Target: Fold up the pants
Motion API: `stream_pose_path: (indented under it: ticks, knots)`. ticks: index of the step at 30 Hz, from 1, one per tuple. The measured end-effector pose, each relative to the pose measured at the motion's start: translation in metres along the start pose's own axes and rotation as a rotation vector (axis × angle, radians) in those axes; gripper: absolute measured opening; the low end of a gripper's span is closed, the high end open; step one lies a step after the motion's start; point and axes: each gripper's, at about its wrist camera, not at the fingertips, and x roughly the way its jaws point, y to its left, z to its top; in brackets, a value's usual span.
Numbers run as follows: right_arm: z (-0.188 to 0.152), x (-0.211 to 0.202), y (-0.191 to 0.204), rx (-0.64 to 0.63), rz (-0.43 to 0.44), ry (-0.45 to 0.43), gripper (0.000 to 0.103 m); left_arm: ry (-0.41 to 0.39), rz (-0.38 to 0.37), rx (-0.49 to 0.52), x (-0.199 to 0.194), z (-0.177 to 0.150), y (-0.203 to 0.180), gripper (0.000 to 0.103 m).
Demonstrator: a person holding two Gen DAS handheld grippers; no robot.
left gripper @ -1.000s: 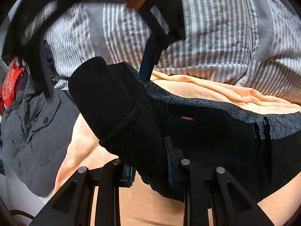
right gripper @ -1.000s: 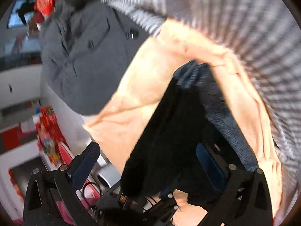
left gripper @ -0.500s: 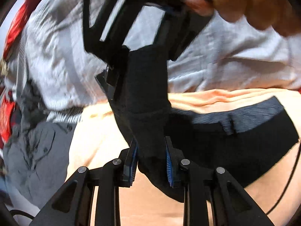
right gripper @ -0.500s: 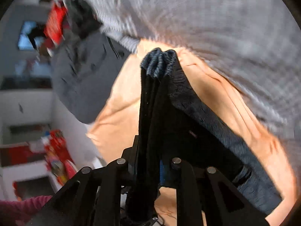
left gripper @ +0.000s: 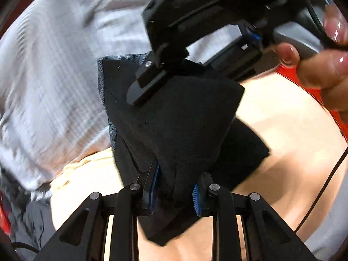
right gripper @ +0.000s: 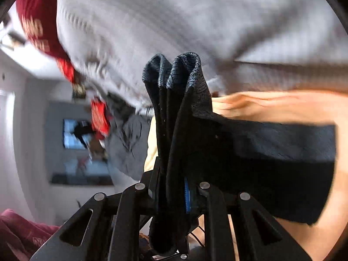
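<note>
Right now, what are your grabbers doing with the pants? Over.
Left gripper shut on pants. Right gripper shut on pants, waistband bunched. Pants lifted over orange cloth. Nothing blocking. Over.

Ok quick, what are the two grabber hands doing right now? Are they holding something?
Left gripper: shut on the black pants.
Right gripper: shut on the black pants too, gripping a bunched fold near the waistband.

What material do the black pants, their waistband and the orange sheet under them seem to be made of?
Black pants: soft matte knit or fleece, probably; they show no sheen and drape in thick folds.
Waistband: a stretchy woven or knit band, grey-blue with a fine mottled pattern, so likely elastic.
Orange sheet: smooth thin cloth, perhaps cotton, with shallow wrinkles; the blur leaves this open.
</note>
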Motion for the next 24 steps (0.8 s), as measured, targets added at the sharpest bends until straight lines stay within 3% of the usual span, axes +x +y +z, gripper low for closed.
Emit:
stream_pose_path:
  ticks: [4, 10, 12, 14, 16, 19, 23, 24]
  knots:
    - [-0.022, -0.029, -0.070, 0.103, -0.012, -0.059, 0.018, 0.073, -0.054, 0.068, 0.031, 0.008, -0.048, 0.027]
    - [-0.040, -0.039, -0.168, 0.262, -0.007, -0.087, 0.018, 0.203, -0.023, 0.170, 0.082, 0.007, -0.098, 0.028]
    - [-0.044, -0.033, -0.183, 0.295, -0.002, -0.089, 0.018, 0.231, -0.001, 0.207, 0.089, 0.005, -0.107, 0.030]
    - [-0.048, -0.030, -0.190, 0.317, -0.009, -0.087, 0.020, 0.251, -0.021, 0.213, 0.087, 0.003, -0.105, 0.037]
    - [-0.051, -0.036, -0.188, 0.331, -0.050, -0.088, 0.027, 0.273, -0.065, 0.173, 0.077, -0.001, -0.091, 0.055]
    - [-0.054, -0.046, -0.185, 0.329, -0.135, -0.085, 0.033, 0.288, -0.108, 0.069, 0.057, -0.006, -0.061, 0.056]
    - [-0.049, -0.073, -0.152, 0.224, -0.352, -0.144, 0.036, 0.275, -0.054, -0.139, 0.046, -0.007, 0.002, 0.056]
    - [-0.045, -0.075, -0.140, 0.186, -0.394, -0.164, 0.032, 0.281, -0.048, -0.222, 0.048, -0.007, 0.022, 0.056]
